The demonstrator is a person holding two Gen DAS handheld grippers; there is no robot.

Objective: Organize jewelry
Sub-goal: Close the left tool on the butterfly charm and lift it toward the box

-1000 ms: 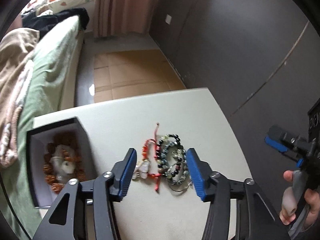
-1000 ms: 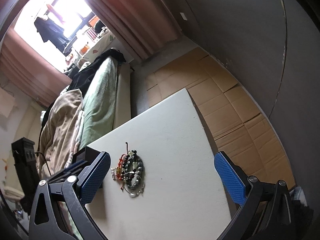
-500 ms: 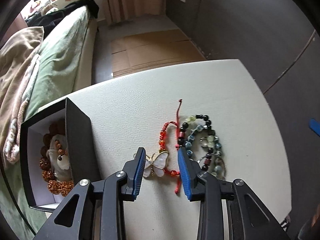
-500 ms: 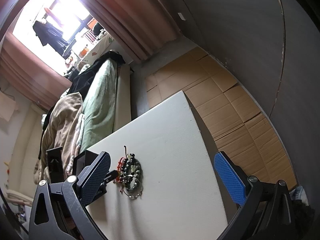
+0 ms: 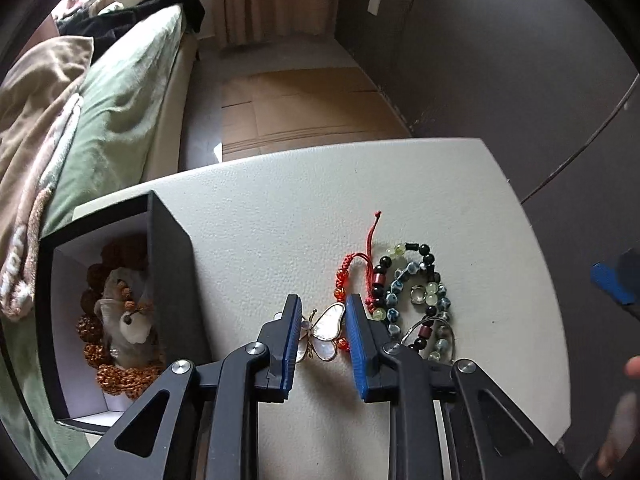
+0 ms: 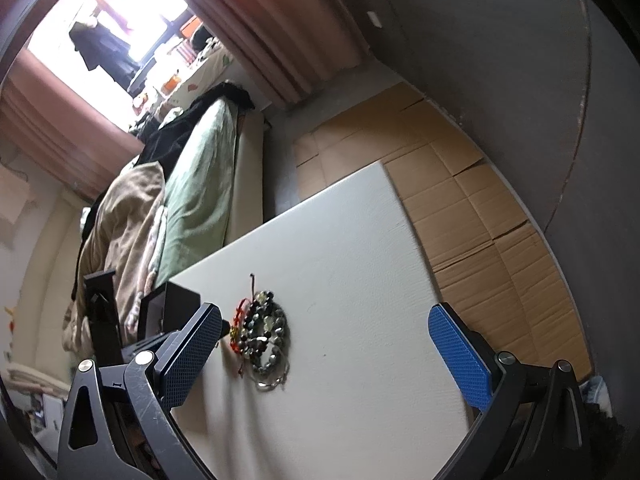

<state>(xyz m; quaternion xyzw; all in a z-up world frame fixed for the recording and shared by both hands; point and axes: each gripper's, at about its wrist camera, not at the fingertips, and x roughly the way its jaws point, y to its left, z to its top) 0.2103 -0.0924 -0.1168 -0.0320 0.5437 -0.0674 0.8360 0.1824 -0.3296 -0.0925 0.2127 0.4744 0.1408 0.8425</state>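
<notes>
No writing is legible; the left gripper [image 5: 323, 334] is closing around the butterfly pendant [image 5: 325, 335] at lower centre, while the right gripper [image 6: 326, 354] gapes empty.

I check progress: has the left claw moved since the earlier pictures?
Yes. The left claw has come down toward the white table and is closing around the butterfly pendant.

On the table [image 5: 280, 200] the open box [image 5: 172, 240] stands at the left edge with bead strands [image 5: 104, 372] and a pendant [image 5: 130, 322] inside it, and the bed [image 5: 120, 100] runs along beyond that edge. Right of the box lies the butterfly charm [image 5: 326, 334], between the 2 closing jaws of the left gripper [image 5: 322, 344]; just right of it lies the corded bracelet [image 5: 352, 276], then the pile of beaded bracelets [image 5: 416, 292]. The right gripper [image 6: 324, 356] hangs over the table's near part, its jaws wide apart, the pile lying between them toward its left finger.
</notes>
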